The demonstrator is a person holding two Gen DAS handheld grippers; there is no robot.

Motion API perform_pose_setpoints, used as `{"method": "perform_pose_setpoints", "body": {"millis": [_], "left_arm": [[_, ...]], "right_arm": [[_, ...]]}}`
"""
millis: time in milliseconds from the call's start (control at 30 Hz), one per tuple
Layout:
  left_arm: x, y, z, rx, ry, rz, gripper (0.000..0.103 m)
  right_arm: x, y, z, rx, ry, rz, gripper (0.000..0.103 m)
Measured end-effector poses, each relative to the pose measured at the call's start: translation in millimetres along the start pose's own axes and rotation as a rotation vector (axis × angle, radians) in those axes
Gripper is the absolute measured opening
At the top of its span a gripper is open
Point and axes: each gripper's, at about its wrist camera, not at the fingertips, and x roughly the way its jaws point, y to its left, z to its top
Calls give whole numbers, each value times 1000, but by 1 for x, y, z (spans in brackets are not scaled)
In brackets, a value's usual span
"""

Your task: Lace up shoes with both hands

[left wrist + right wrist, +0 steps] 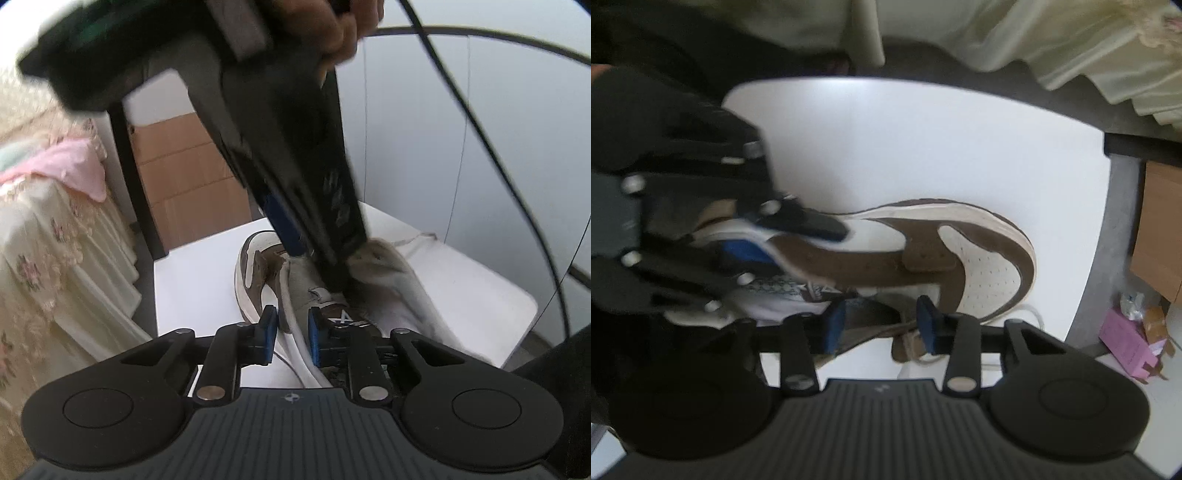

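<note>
A brown and white sneaker [923,254] lies on a small white table [923,147]; it also shows in the left wrist view [258,280]. My left gripper [291,332] is open, its blue pads straddling the shoe's side wall near the collar. My right gripper [882,325] is open over the shoe's opening and tongue. In the left wrist view the right gripper [317,243] reaches down into the shoe from above. In the right wrist view the left gripper [768,236] sits at the shoe's heel end. A white lace [1030,314] trails by the toe.
A bed with a floral cream cover [44,258] and pink cloth [74,166] is left of the table. A cardboard box [184,173] and dark post [136,195] stand behind. A pink box [1126,347] lies on the floor. A black cable [480,129] hangs at right.
</note>
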Motion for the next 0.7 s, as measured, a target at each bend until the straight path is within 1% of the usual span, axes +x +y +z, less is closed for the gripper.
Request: {"method": "perform_pose_setpoints", "body": {"millis": [100, 200, 367, 467, 533, 600, 700], "left_arm": [[0, 9, 2, -72, 20, -26, 20], [-1, 10, 3, -86, 26, -29, 20], [-2, 6, 3, -77, 27, -21, 20], [-2, 4, 3, -74, 31, -22, 20], [-2, 2, 3, -68, 33, -23, 20], [-2, 0, 3, -63, 34, -25, 20], [-3, -1, 3, -58, 33, -28, 20]], "right_arm": [[11, -5, 13, -7, 70, -11, 21], [19, -2, 23, -56, 149, -29, 15], [35, 18, 36, -176, 273, -66, 16], [47, 27, 36, -215, 319, -89, 16], [52, 30, 35, -230, 335, -107, 4], [52, 30, 32, -237, 324, -124, 3], [41, 22, 29, -170, 250, -105, 3]]}}
